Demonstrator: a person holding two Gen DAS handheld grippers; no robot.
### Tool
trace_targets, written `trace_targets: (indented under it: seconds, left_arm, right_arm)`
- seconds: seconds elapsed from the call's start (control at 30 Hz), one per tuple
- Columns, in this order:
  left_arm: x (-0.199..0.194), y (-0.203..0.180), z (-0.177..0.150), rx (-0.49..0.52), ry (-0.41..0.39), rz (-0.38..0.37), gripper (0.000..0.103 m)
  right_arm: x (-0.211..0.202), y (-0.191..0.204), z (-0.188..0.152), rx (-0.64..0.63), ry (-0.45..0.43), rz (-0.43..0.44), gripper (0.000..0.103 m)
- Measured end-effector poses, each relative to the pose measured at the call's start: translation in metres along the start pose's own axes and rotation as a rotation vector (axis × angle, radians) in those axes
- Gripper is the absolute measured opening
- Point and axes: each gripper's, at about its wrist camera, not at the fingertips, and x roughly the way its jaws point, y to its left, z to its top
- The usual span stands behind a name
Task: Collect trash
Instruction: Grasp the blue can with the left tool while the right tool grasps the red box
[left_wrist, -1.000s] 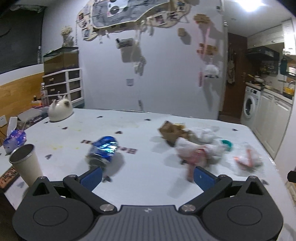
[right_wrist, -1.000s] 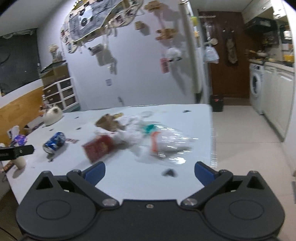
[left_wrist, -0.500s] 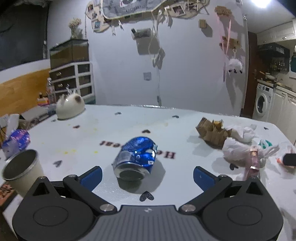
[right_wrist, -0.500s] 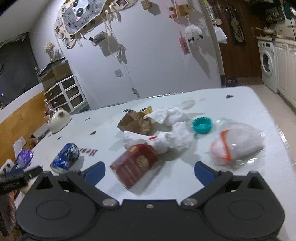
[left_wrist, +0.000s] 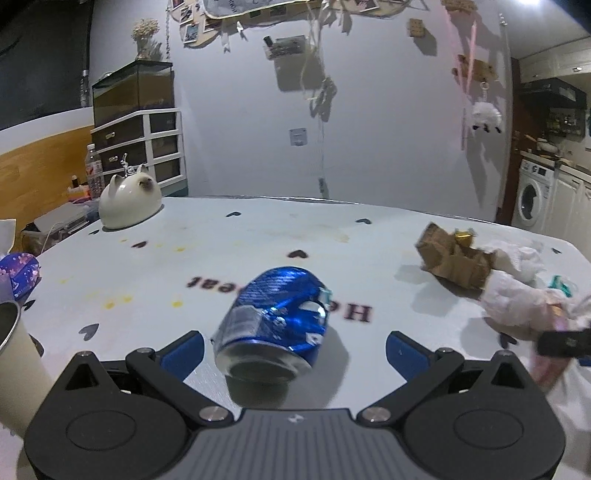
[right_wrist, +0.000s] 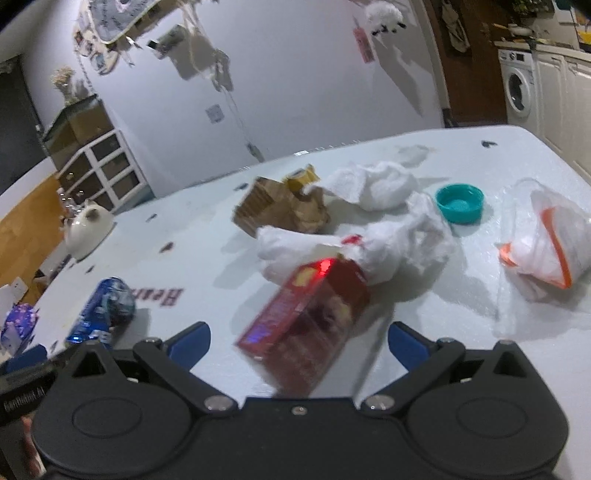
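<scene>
Both grippers hovered with jaws apart; left gripper (left_wrist: 293, 350) framed the crushed blue can (left_wrist: 275, 325) lying mid-frame (on its side) on the desk (left_wrist: 229, 251); right gripper (right_wrist: 297, 343) framed the red box (right_wrist: 308, 325).

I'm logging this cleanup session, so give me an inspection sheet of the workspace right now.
Surface: white table with heart prints and yellowish stains.
Job's things: crushed blue can on its side; red box; torn cardboard; crumpled tissues; teal cap; plastic bag.
Clutter: cat-shaped ceramic; paper cup; purple pack.
Grippers: left tool open around the can; right tool open around the box.
Cables: nothing seen.
Surroundings: drawer unit; washing machine.
</scene>
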Motion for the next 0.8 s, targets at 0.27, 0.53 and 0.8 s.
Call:
trace_targets:
  seconds: [0.27,0.53,0.8]
  left_arm:
    - [0.025,0.013,0.007,-0.041,0.007,0.039,0.102]
    - [0.026,0.012,0.005,-0.098,0.023,0.032,0.077]
    - [-0.014,-0.009,-0.007,-0.120,0.009,-0.080,0.045]
  right_arm:
    - [-0.018,-0.045,0.003,0.036,-0.023,-0.018,0.102]
    - [-0.034,-0.068,0.001,0.004,-0.048,0.020,0.083]
    - [-0.037,-0.071,-0.008,-0.040,-0.026,0.094,0.054]
